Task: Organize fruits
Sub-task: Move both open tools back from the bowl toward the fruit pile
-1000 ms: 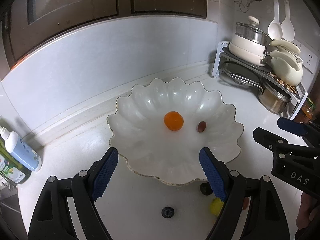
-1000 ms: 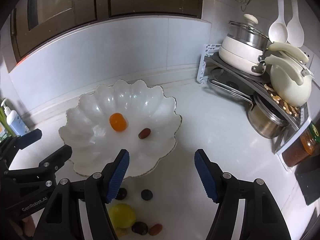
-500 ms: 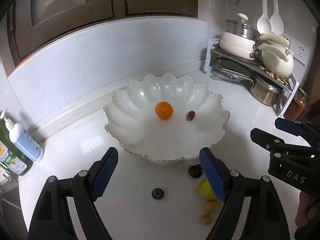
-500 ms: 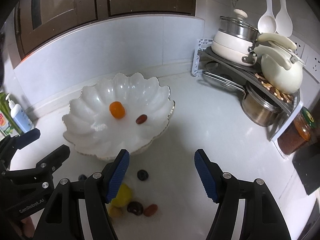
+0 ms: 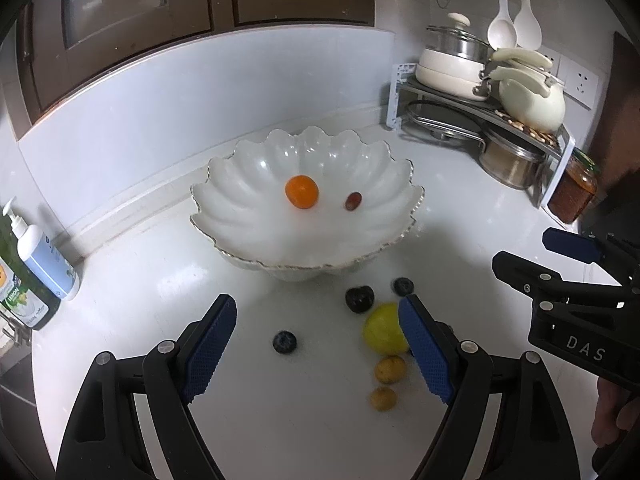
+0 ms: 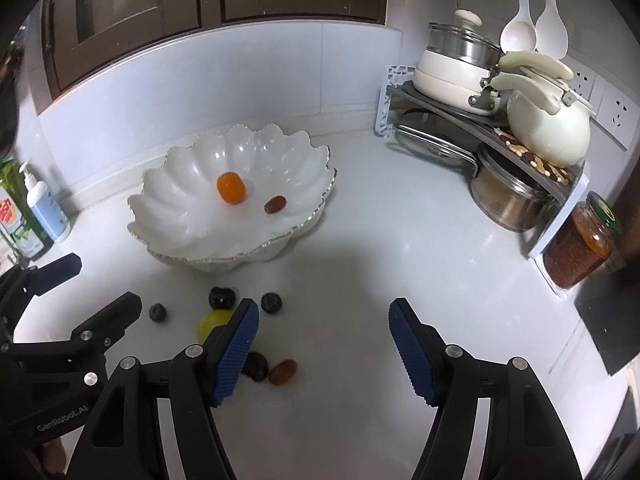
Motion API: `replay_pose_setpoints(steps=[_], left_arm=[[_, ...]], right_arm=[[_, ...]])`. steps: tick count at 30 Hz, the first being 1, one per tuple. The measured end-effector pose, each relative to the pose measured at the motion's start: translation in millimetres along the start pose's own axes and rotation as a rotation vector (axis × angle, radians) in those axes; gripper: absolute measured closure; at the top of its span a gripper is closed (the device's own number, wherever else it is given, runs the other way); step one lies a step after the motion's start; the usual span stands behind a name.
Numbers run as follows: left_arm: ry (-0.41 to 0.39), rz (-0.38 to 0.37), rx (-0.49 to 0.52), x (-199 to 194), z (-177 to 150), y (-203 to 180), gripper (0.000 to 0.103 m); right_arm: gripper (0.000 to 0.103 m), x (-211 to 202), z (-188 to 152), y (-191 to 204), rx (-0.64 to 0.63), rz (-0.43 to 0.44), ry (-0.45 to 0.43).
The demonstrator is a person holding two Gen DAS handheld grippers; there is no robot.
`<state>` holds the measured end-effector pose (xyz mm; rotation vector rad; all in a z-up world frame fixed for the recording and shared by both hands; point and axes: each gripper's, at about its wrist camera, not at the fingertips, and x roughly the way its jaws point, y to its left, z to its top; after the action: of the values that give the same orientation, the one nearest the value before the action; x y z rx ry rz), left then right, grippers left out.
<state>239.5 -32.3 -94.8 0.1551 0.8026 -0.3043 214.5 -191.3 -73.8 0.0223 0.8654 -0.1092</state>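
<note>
From the left wrist camera, the left gripper (image 5: 316,344) hangs above the white desk (image 5: 120,320) with its jaws spread wide and nothing between them. Ahead stands a white scalloped bowl (image 5: 248,216) holding an orange kumquat (image 5: 302,191) and, apart from it to the right, a small red date (image 5: 353,201). On the desk in front of the bowl lie the loose fruits: a dark plum (image 5: 359,299), a blueberry (image 5: 403,286) just beside it, another blueberry (image 5: 285,342) nearer the camera, a yellow-green lemon (image 5: 382,334) partly behind the right pad, and two small yellowish fruits (image 5: 389,369) below it. The right gripper (image 5: 532,258) shows at the right edge. A pump bottle (image 5: 44,258) stands far left.

From the right wrist camera, the right gripper (image 6: 324,344) is likewise wide open and holds nothing. The bowl (image 6: 180,216) sits to the left with the kumquat (image 6: 231,187) and date (image 6: 275,204) inside. Near the left pad lie the plum (image 6: 221,297), two blueberries (image 6: 271,303), the lemon (image 6: 210,323), a dark fruit (image 6: 256,366) and a reddish date (image 6: 282,371) touching it. A pot rack (image 6: 480,128) and a jar (image 6: 580,246) stand to the right.
</note>
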Motion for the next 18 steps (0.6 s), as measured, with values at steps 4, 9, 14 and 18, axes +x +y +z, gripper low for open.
replay_pose_setpoints(steps=[4, 9, 14, 18], left_arm=[[0.003, -0.003, 0.009, -4, -9, -6, 0.020], [0.004, -0.003, 0.026, -8, -18, -14, 0.020], [0.013, -0.004, 0.040, -10, -28, -20, 0.020], [0.023, -0.011, 0.045, -8, -36, -24, 0.020]], right_arm=[[0.035, -3, -8, -2, -0.009, 0.000, 0.003], [0.035, -5, -18, -5, -0.025, 0.003, 0.010], [0.035, -4, -27, -7, -0.043, 0.008, 0.021], [0.035, -3, -33, -6, -0.066, 0.017, 0.024]])
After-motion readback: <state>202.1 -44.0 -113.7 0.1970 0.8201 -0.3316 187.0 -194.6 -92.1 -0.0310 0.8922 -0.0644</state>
